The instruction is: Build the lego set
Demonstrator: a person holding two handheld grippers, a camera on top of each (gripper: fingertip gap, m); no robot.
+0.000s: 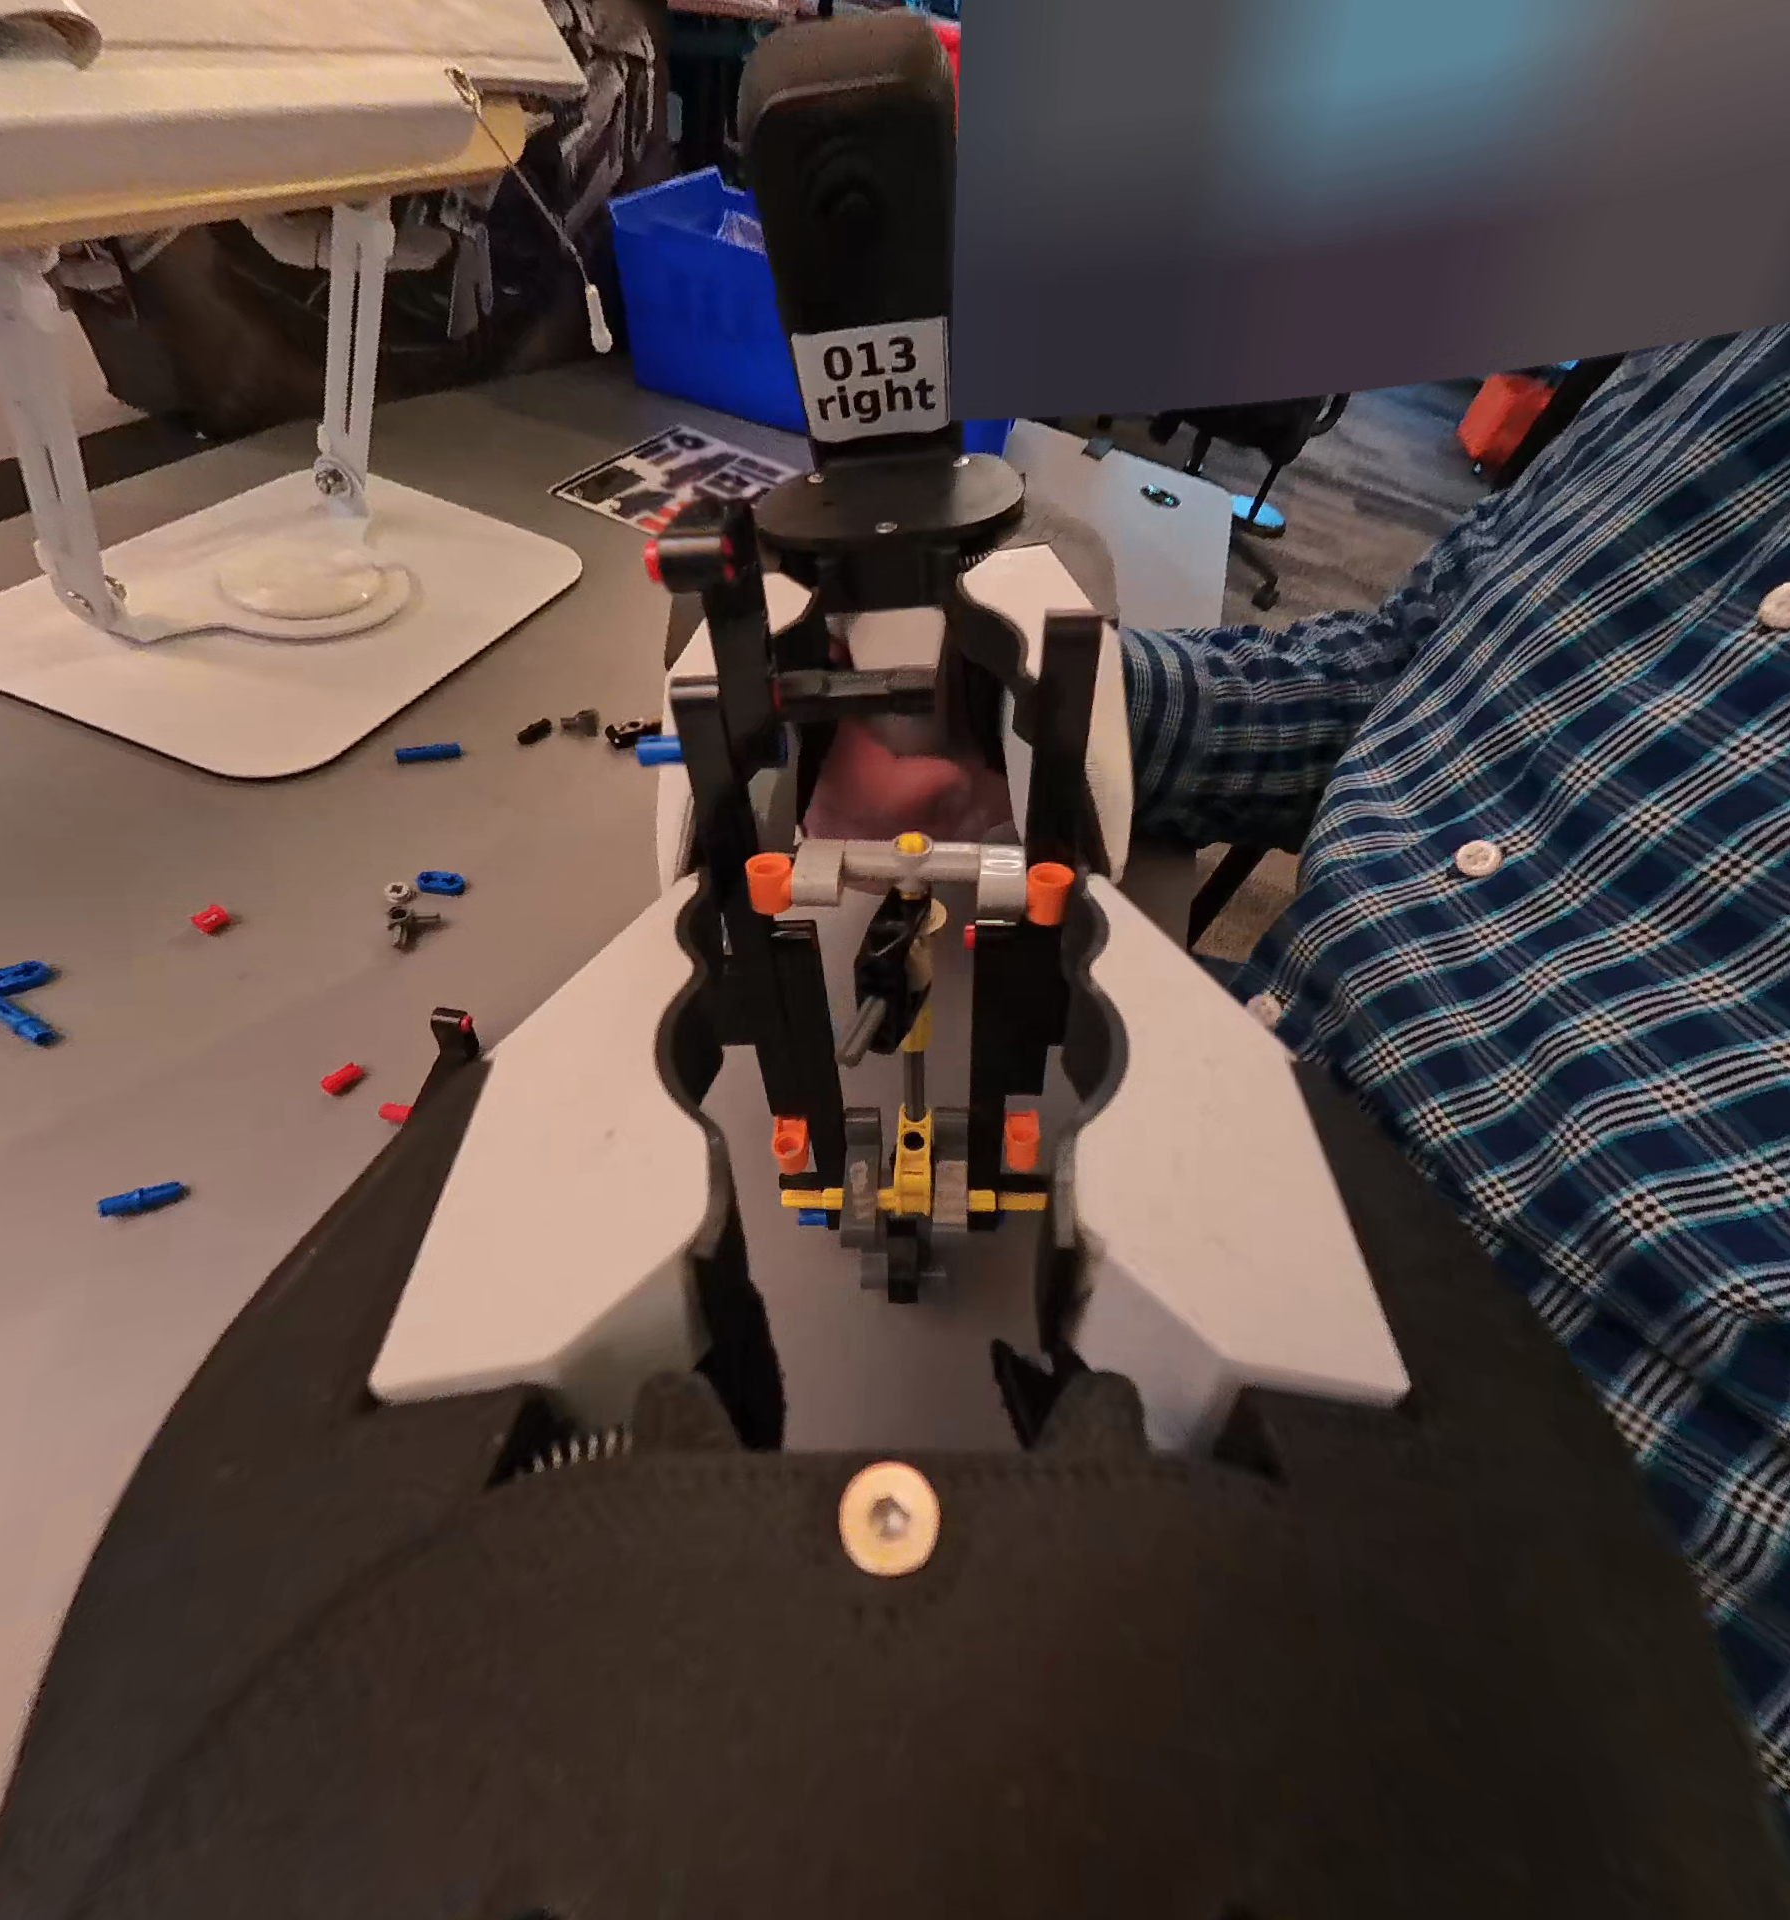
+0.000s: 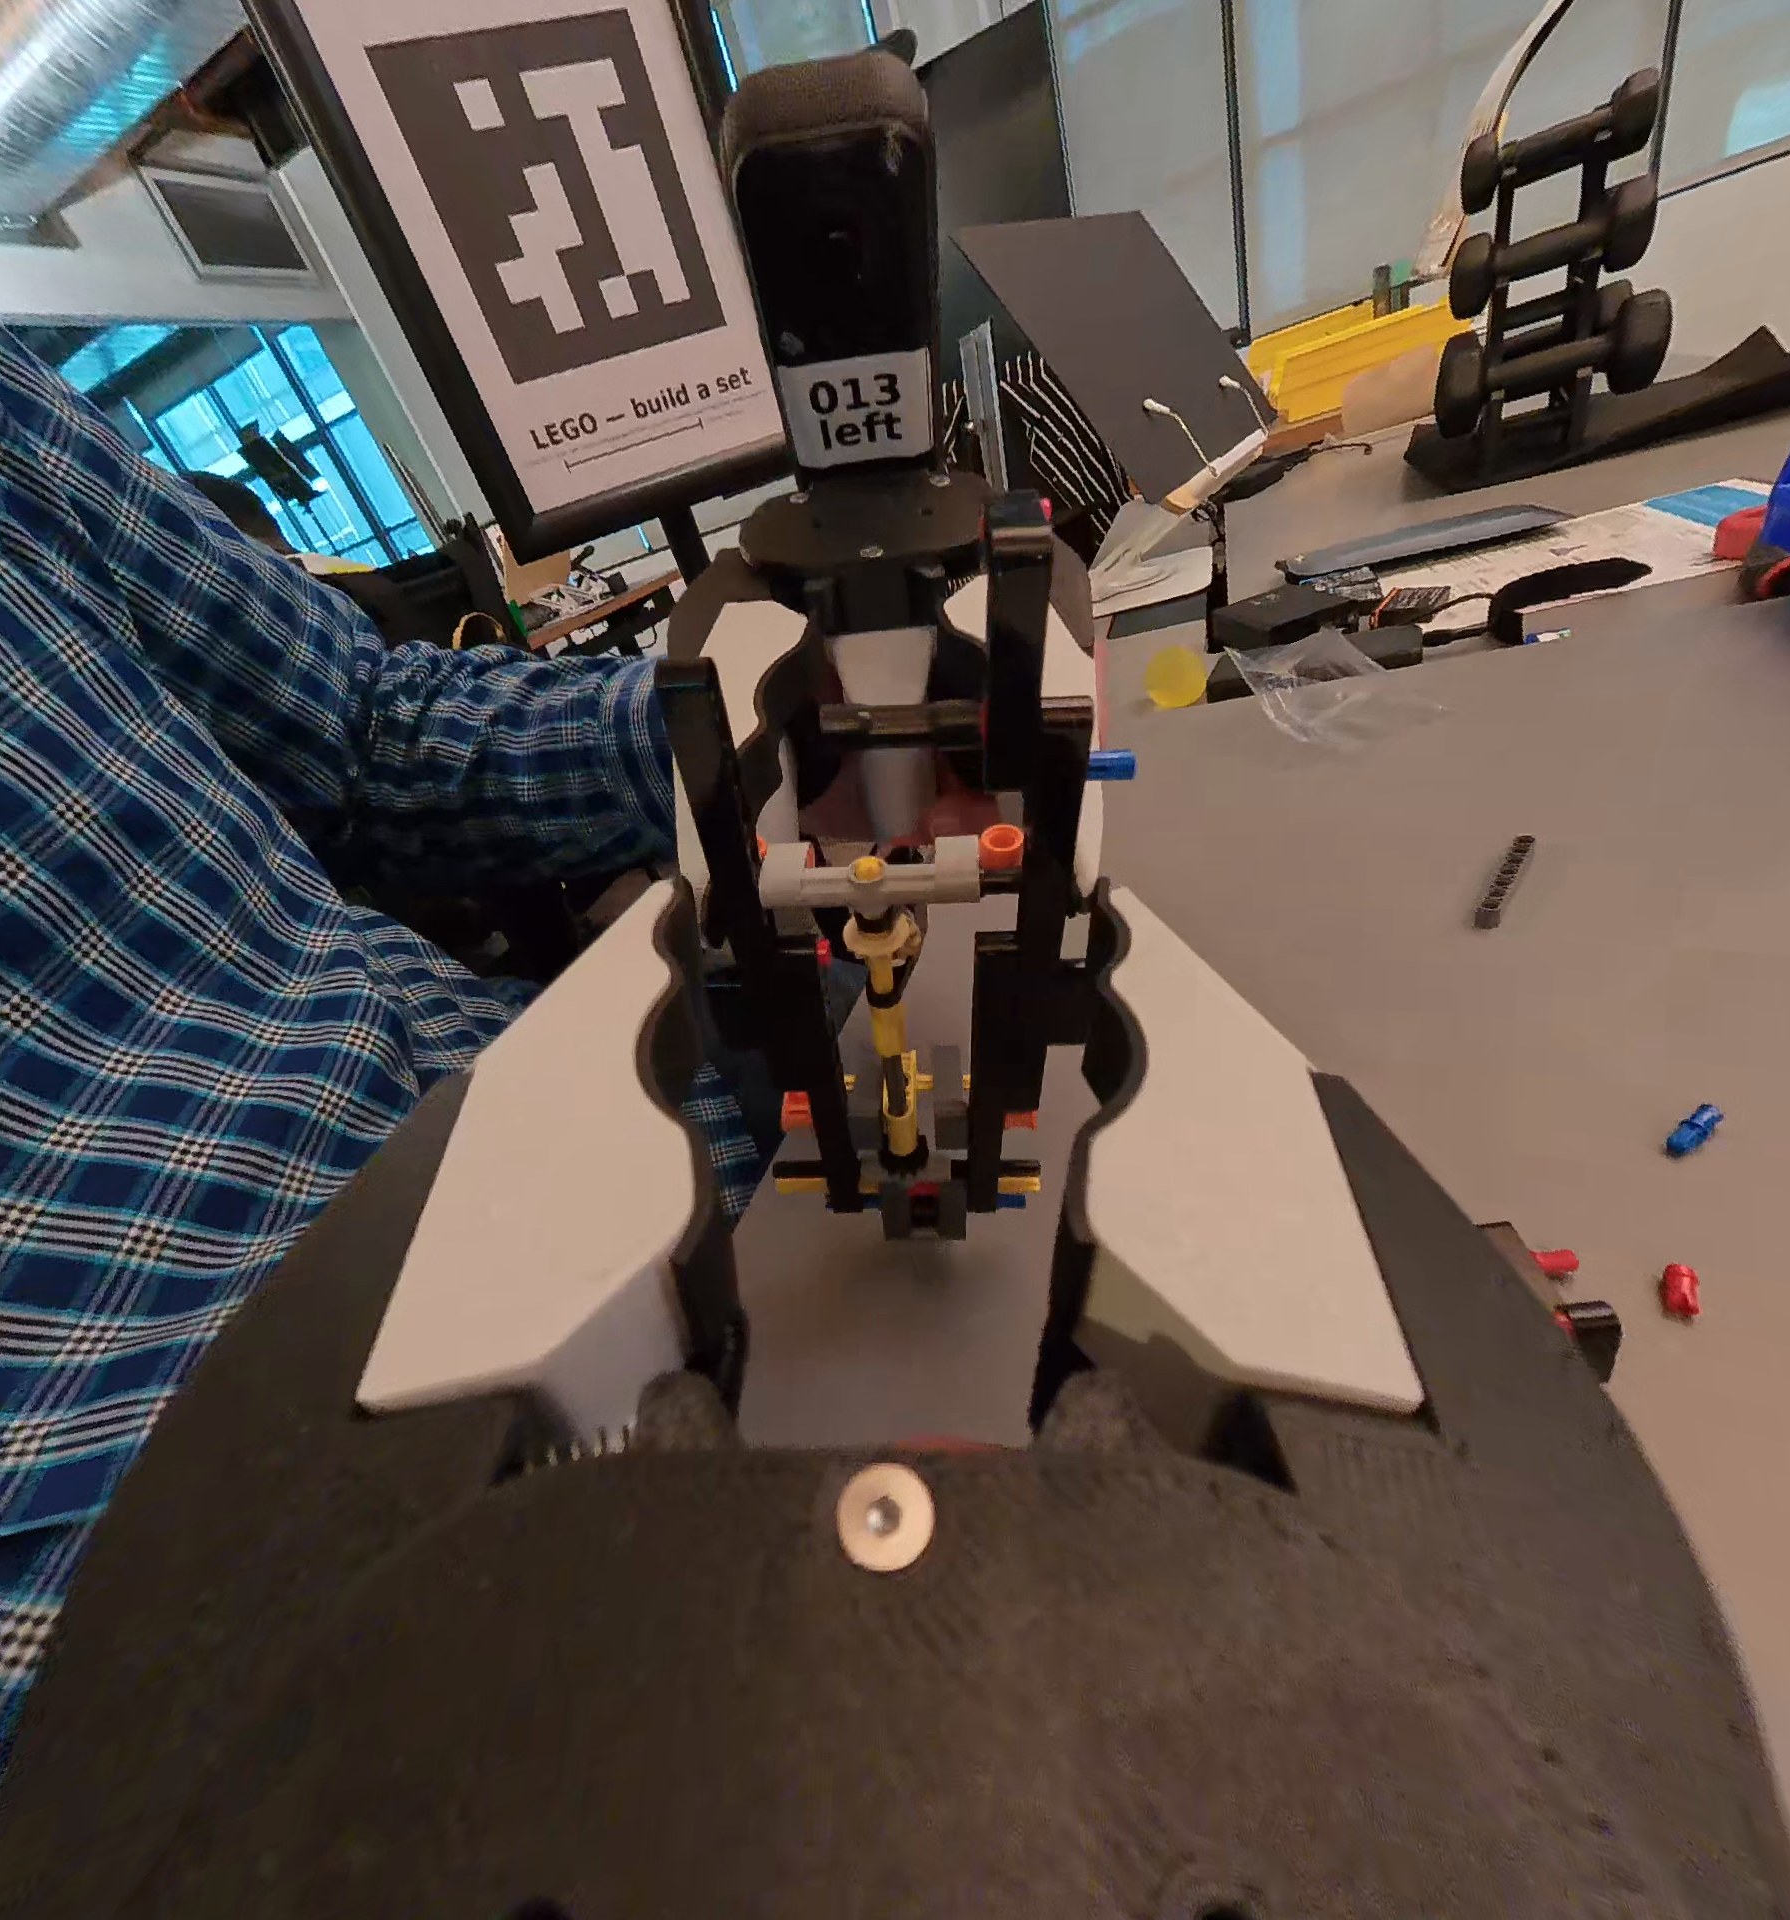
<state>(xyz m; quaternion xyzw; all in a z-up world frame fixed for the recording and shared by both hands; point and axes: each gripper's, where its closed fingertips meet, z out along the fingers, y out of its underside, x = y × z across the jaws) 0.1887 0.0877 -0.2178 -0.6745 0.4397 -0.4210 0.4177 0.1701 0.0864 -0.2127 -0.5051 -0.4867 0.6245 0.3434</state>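
1. Black beams make up most of the lego assembly (image 1: 901, 1039), a half-built frame with orange bushes, a grey crossbar and a yellow axle down its middle, held in the air between the two claws, above the grey worktop (image 1: 195, 1299).
2. Left claw (image 1: 896, 1049) pinches the frame's near end by its outer black beams; right claw (image 2: 886, 1049) pinches the opposite end the same way, so the two face each other head-on.
3. Its long axis runs straight from one claw to the other; neither is nearer, both being in contact.
4. Loose blue pins (image 1: 141, 1197) and red pins (image 1: 340, 1078) lie scattered on the worktop to the left claw's left; a dark beam (image 2: 1502, 881) lies apart on the right claw's side.
5. I judge either claw must let go before fetching a part. Room is open below and outward; the person's plaid sleeve (image 1: 1244, 717) crowds the inner side.
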